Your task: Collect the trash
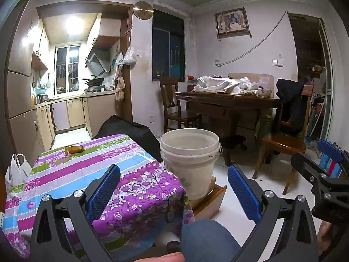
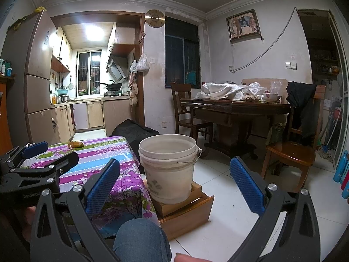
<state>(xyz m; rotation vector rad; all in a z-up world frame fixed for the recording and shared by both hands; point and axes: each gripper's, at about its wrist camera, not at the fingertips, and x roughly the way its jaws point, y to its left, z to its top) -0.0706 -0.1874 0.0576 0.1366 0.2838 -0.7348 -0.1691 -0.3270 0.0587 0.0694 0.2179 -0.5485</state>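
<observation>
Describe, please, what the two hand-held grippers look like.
Each hand-held gripper, left and right, has a black angular frame with silver screws and two blue textured finger pads. White lettering marks the left one's body. No cables show.

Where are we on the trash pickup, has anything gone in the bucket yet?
Nothing looks done: what shows of the white bucket interior is bare, though its bottom is hidden. In hand: nothing, the left tool and right tool are both open. Left: the brown wrapper sits untouched at the far end of the floral tablecloth.
</observation>
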